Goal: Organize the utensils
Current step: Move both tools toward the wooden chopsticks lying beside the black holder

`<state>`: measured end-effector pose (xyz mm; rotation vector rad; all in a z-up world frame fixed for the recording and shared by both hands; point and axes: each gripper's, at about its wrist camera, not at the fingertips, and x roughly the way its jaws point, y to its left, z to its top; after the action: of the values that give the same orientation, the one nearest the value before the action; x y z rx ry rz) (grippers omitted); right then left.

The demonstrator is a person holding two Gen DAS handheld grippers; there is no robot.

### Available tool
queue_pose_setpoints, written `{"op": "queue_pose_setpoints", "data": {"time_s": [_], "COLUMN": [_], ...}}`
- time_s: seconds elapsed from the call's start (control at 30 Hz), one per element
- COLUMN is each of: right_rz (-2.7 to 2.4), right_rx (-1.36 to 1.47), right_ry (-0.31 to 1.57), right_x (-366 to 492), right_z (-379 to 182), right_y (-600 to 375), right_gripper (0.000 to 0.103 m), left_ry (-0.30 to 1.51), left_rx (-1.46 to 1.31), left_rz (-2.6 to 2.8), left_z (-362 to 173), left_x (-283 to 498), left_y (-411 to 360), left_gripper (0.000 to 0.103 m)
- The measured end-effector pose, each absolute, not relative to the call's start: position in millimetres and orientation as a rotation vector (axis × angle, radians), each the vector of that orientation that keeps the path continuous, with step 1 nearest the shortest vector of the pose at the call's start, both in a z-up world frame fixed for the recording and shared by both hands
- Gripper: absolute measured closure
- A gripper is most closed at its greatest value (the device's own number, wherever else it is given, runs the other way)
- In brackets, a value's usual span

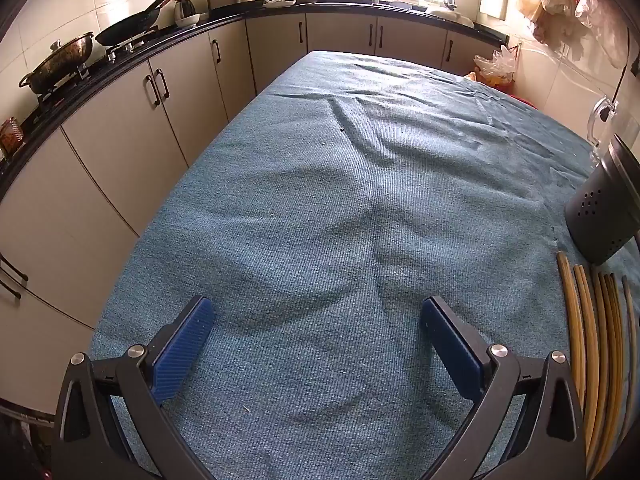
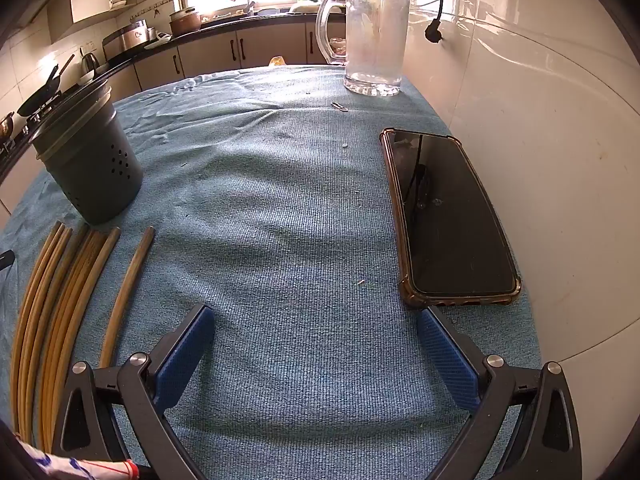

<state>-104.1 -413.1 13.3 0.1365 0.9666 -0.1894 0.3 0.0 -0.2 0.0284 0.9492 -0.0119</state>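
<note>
- Stretching ahead of the left gripper is a wide run of wrinkled blue cloth with nothing on it, ending at the far table edge before the cabinet doors; its left edge drops off beside those cabinets.
- On the right gripper's side the room is tighter: a dark phone in a brownish case lies flat along the tiled wall, just beside the right-hand finger, and a clear glass mug stands at the far edge.
- Between the two grippers lie the chopsticks, wooden and tan (some darker), side by side on the cloth, one stick set slightly apart.
- Their far ends reach a dark grey perforated holder, upright, with the nearest tips just short of its base.
- Both grippers tilt down toward the cloth, jaws spread wide, blue pads gripping nothing.
</note>
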Motion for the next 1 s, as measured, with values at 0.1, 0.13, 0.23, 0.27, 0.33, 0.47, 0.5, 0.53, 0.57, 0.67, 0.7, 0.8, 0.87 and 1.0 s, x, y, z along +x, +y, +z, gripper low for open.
{"op": "queue_pose_setpoints", "data": {"time_s": [0.1,0.13,0.23,0.27,0.33,0.47,0.5,0.53,0.57,0.67,0.7,0.8,0.87,1.0], "right_rz": [-0.188,-0.188,-0.182,-0.18,-0.179,-0.191,-0.198,-0.207,-0.212,-0.228,-0.228,-0.229,-0.229,-0.21], "right_rx": [0.139,0.139,0.134,0.138,0.137,0.143,0.147,0.152,0.156,0.182,0.188,0.202,0.198,0.172], "right_ry": [0.971,0.97,0.988,0.997,0.996,1.004,1.003,1.001,0.999,0.979,0.96,0.877,0.798,0.634], "right_x": [-104,-104,-103,-102,-103,-102,-104,-106,-110,-124,-129,-150,-168,-194], "right_z": [13,13,14,14,14,14,14,16,17,26,32,56,78,125], "right_y": [-413,-413,-413,-414,-413,-411,-409,-409,-409,-404,-402,-391,-379,-356], "right_gripper": [0.0,0.0,0.0,0.0,0.0,0.0,0.001,0.002,0.004,0.011,0.011,0.011,0.011,0.011], "left_ry": [0.948,0.948,0.954,0.96,0.958,0.91,0.891,0.863,0.844,0.783,0.763,0.7,0.66,0.586], "left_rx": [0.028,0.029,0.035,0.041,0.035,0.025,0.027,0.027,0.028,0.014,0.011,0.017,0.012,-0.016], "left_rz": [-0.011,-0.012,-0.002,0.005,0.012,0.0,-0.005,-0.013,-0.013,-0.031,-0.036,-0.039,-0.037,-0.033], "left_z": [0,0,2,3,7,37,43,53,60,83,89,108,121,140], "left_x": [0,0,0,-1,-12,-44,-50,-61,-69,-93,-100,-119,-134,-156], "left_y": [1,1,1,0,-1,-8,-9,-12,-14,-20,-21,-30,-37,-39], "left_gripper": [0.0,0.0,0.0,0.0,0.0,0.0,0.0,0.0,0.0,0.0,0.0,0.0,0.0,0.0]}}
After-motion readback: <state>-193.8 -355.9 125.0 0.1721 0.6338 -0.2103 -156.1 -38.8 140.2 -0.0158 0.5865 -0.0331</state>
